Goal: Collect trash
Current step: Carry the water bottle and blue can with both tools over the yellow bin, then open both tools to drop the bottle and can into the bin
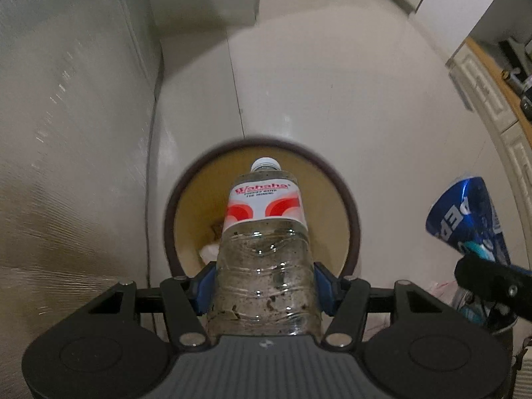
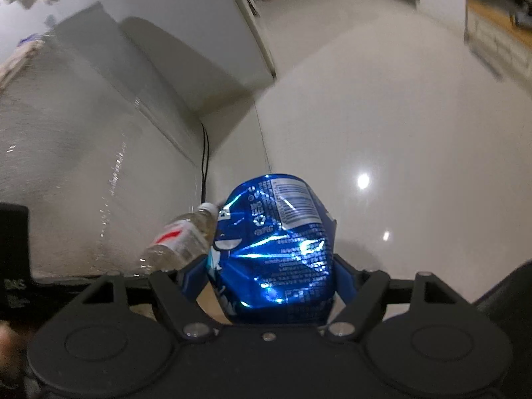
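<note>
Left hand-held gripper clamps a light, slippery plastic bottle mid-body above the bin; right hand-held gripper clamps a crushed blue can beside it.

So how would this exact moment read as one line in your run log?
left fingers: gripping water bottle | right fingers: gripping crushed blue can | bottle above bin

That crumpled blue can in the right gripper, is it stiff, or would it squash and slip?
The blue can is already creased and dented, so it likely gives further under pressure. It looks empty, so probably light. Its glossy skin could be slippery, though the right gripper pinches it from both sides and the dents may help the hold.
</note>
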A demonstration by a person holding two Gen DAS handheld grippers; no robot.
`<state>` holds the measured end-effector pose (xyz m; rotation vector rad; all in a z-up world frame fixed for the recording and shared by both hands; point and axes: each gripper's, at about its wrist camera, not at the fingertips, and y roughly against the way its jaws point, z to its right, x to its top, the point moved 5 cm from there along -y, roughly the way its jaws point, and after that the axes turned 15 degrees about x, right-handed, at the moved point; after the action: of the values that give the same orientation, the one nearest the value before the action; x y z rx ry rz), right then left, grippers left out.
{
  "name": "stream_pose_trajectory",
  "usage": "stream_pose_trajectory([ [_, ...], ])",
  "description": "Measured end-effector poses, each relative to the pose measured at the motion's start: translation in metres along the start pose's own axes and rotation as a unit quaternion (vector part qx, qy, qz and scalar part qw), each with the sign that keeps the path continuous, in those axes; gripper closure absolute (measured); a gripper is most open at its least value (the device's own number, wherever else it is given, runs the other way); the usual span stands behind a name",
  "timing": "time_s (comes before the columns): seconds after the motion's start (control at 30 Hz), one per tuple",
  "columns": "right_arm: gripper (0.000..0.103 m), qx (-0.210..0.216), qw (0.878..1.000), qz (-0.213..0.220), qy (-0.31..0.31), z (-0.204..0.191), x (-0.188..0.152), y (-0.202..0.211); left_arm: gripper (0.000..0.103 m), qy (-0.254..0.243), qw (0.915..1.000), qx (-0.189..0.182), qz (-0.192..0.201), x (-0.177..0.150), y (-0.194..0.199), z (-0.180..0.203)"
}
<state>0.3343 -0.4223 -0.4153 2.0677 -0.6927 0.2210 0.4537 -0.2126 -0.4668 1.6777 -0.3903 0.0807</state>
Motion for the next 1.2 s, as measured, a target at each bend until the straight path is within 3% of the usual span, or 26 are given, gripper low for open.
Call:
stream_pose_trajectory([
  [0.27,0.026,0.018,0.996,-0.045,-0.074,0.032,-0.012,-0.068,0.043,0.027,0.9978,-0.025,-0.055,0.009,-0.082,-0.006],
  [0.53,0.026,0.008,0.996,-0.057,-0.071,0.034,-0.004,-0.109,0.042,0.030,0.9975,-0.034,-0.054,0.015,-0.117,-0.002],
  [0.7,0.026,-0.002,0.996,-0.056,-0.070,0.036,0.000,-0.118,0.039,0.019,0.9983,-0.022,-0.051,0.010,-0.121,0.004],
  [0.8,0.026,-0.005,0.996,-0.058,-0.062,0.036,0.002,-0.123,0.024,0.011,0.9990,-0.006,-0.042,0.008,-0.116,0.002],
  [0.93,0.025,-0.010,0.997,-0.050,-0.056,0.037,0.008,-0.130,0.023,-0.001,0.9994,-0.011,-0.032,0.004,-0.103,-0.003],
  [1.03,0.005,-0.013,0.997,-0.052,-0.063,0.041,0.007,-0.133,0.023,-0.018,0.9995,-0.006,-0.025,-0.003,-0.091,-0.006],
  [1.2,0.004,-0.010,0.996,-0.070,-0.052,0.040,0.001,-0.131,0.023,-0.023,0.9995,0.000,-0.023,-0.008,-0.079,-0.013],
])
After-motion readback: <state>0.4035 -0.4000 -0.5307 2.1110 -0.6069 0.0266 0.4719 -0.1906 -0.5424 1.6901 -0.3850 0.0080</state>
